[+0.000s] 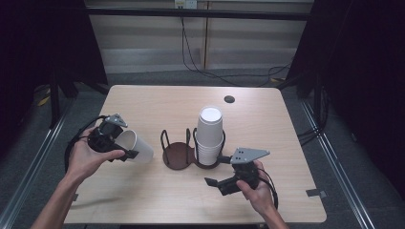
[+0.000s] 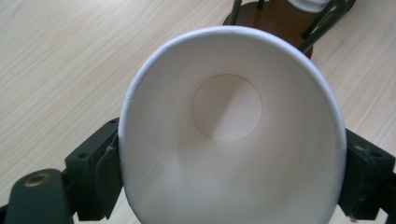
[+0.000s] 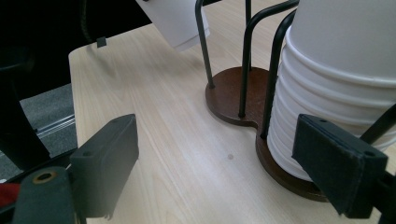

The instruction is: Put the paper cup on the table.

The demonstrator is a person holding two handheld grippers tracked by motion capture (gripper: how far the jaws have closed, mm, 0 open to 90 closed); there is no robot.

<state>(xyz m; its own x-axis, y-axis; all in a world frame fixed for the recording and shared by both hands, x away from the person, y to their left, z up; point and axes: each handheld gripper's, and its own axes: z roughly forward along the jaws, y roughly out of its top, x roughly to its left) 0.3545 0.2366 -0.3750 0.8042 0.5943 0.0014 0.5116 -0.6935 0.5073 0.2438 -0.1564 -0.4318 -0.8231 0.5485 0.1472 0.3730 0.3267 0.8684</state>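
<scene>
Right gripper: jaws standing wide, gripping nothing, hovering at 5 o'clock of cup stack | Left gripper: pads pressing paper cup, lying sideways at 9 o'clock of wire holder | Table: supporting holder.

Light wooden table with rounded corners, centre of frame; dark round hole near far edge. Grey floor beyond. Pale panelled wall at top, black cables hanging down it. Black curtains left and right. Metal rails along both sides.
</scene>
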